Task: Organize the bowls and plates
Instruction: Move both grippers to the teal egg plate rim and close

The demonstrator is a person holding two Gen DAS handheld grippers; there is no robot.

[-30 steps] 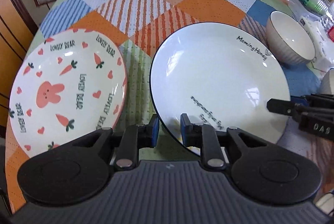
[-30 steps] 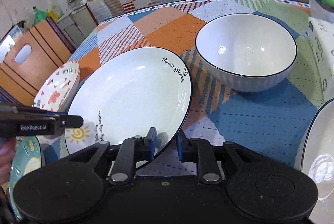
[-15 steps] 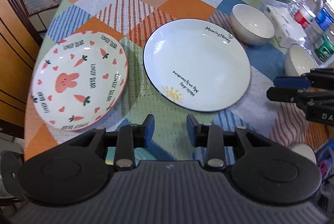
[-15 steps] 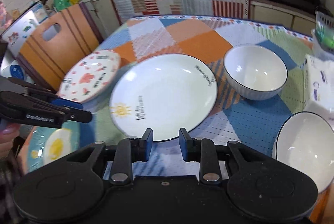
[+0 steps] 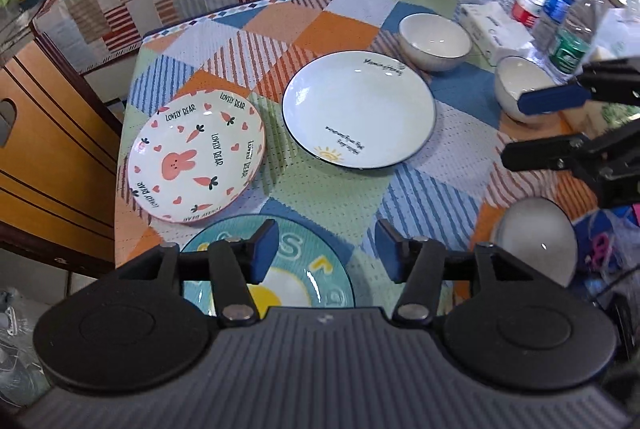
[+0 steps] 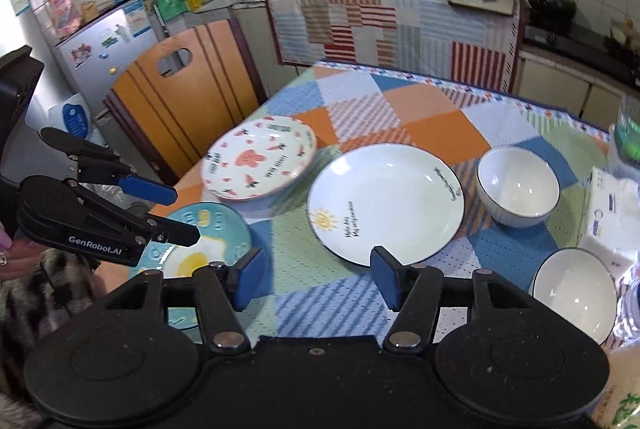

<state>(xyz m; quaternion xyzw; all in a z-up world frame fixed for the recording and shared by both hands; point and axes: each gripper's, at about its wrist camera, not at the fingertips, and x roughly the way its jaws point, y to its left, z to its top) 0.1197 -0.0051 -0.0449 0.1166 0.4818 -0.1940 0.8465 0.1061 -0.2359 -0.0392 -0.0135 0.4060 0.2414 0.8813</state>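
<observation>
Left tongs [image 5: 326, 249] wide open, empty; right tongs [image 6: 318, 279] wide open, empty, above table [image 6: 432, 117].

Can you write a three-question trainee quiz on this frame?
1. True or false: the left gripper holds a plate.
2. Which plate lies between the bunny plate and the far white bowl? A) egg plate B) sun plate C) near white bowl
3. Fill in: the right gripper has its fingers ____.

Key: 1 false, both grippers are open and hold nothing; 2 B; 3 open.
</observation>
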